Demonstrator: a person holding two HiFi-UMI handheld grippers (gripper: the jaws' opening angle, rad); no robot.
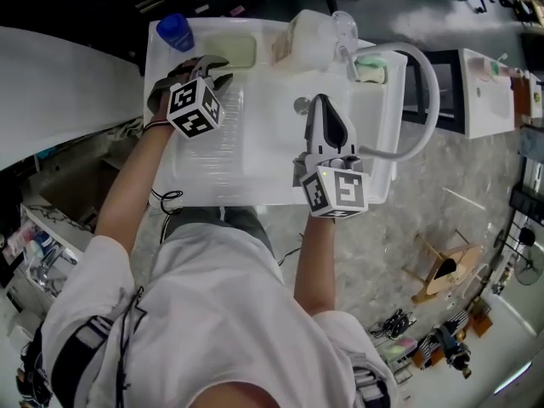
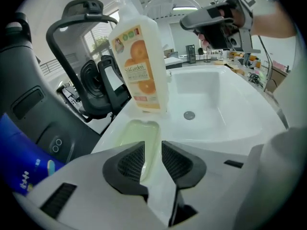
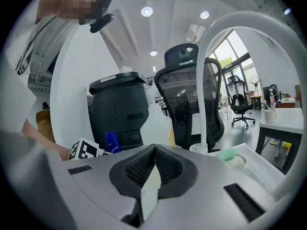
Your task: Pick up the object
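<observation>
A pale yellow soap tray [image 2: 139, 135] lies on the sink's rim, also seen in the head view [image 1: 231, 51]. My left gripper [image 2: 152, 159] hovers just short of it, open with a narrow gap and nothing between the pads. In the head view the left gripper [image 1: 211, 65] sits at the sink's far left corner. A tall white pump bottle with an orange label [image 2: 141, 66] stands upright just beyond the tray. My right gripper [image 3: 154, 164] is shut, pads touching with nothing held. It hangs over the basin [image 1: 321, 102] near the faucet.
The white sink [image 1: 255, 177] has a drain [image 2: 189, 115] in its basin. A white arched faucet [image 1: 421, 100] rises at the right, with a green sponge [image 1: 371, 69] by its base. A blue bottle [image 1: 176, 32] stands at the far left corner. Black office chairs [image 3: 189, 99] stand behind.
</observation>
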